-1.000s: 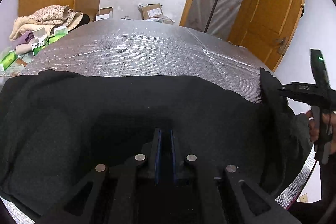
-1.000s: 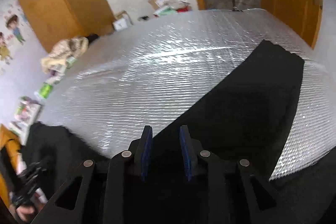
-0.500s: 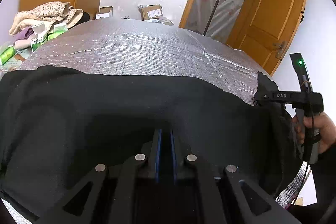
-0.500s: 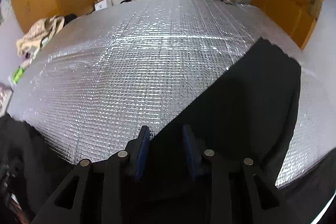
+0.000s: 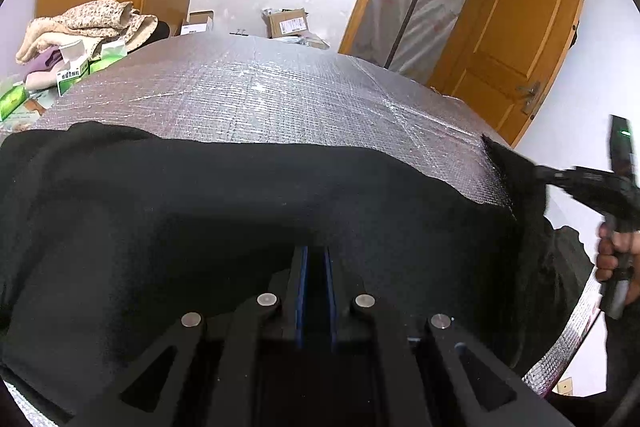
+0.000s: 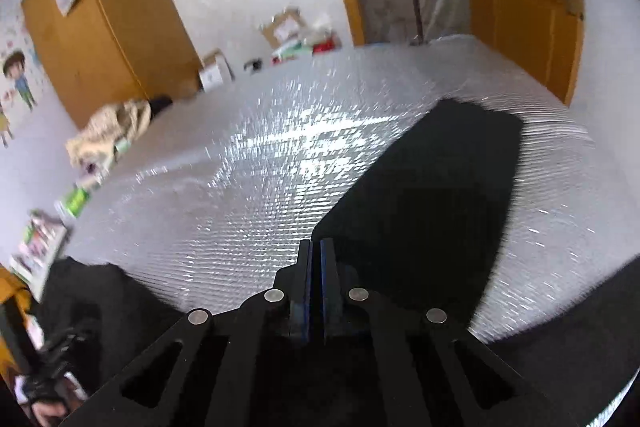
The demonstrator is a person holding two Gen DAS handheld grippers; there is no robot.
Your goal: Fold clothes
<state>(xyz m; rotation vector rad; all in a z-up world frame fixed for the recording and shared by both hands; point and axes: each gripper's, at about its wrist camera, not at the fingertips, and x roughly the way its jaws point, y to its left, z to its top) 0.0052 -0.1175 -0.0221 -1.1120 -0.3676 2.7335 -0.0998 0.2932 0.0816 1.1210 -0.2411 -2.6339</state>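
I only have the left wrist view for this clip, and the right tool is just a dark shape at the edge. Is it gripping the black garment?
Observer: In the right wrist view, the right tool has its jaws closing, almost together, on the edge of the black garment.
Operator: Which part of the garment is that?
Observer: It looks like a sleeve. It is a long strip lying flat on the silver sheet, ending in a straight edge far from the tool.
Operator: Is the left hand visible anywhere?
Observer: Yes. The left hand shows in the lower left corner of that view, blurred, wrapped around a handle.
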